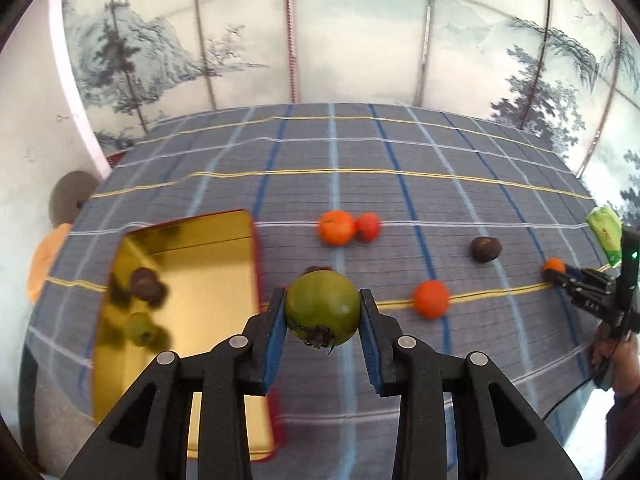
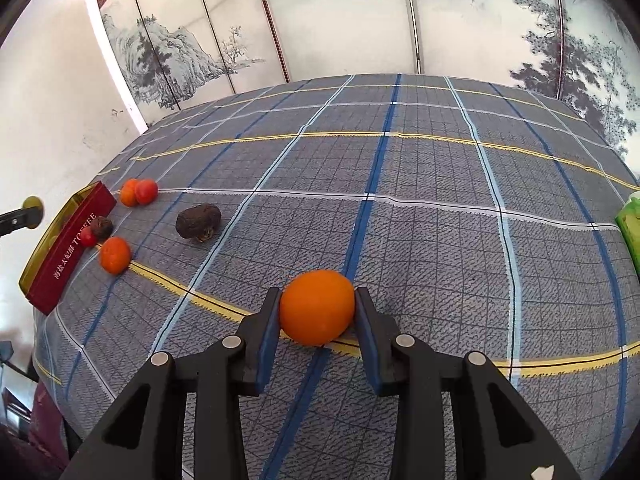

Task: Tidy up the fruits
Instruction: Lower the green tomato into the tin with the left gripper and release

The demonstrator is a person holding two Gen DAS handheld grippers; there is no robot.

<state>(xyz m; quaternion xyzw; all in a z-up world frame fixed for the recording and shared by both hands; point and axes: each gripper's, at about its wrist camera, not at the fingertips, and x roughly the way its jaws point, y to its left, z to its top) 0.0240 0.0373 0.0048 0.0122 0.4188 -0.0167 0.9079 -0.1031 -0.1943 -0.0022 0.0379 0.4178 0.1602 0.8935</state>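
Note:
My left gripper (image 1: 323, 309) is shut on a green fruit (image 1: 322, 307), held above the cloth just right of the gold tin tray (image 1: 224, 236). The tray holds a dark fruit (image 1: 147, 285) and a small green fruit (image 1: 138, 328). My right gripper (image 2: 316, 312) is shut on an orange fruit (image 2: 317, 307) low over the plaid cloth; it also shows in the left wrist view (image 1: 554, 270). Loose on the cloth lie an orange (image 1: 336, 227) touching a red fruit (image 1: 368, 226), another orange (image 1: 430, 298) and a dark brown fruit (image 1: 485, 249).
The tin's red side (image 2: 68, 252) shows at the left in the right wrist view, with a small red fruit (image 2: 88, 237) and dark fruit (image 2: 101, 227) beside it. A green packet (image 2: 630, 228) lies at the table's right edge. A painted folding screen stands behind.

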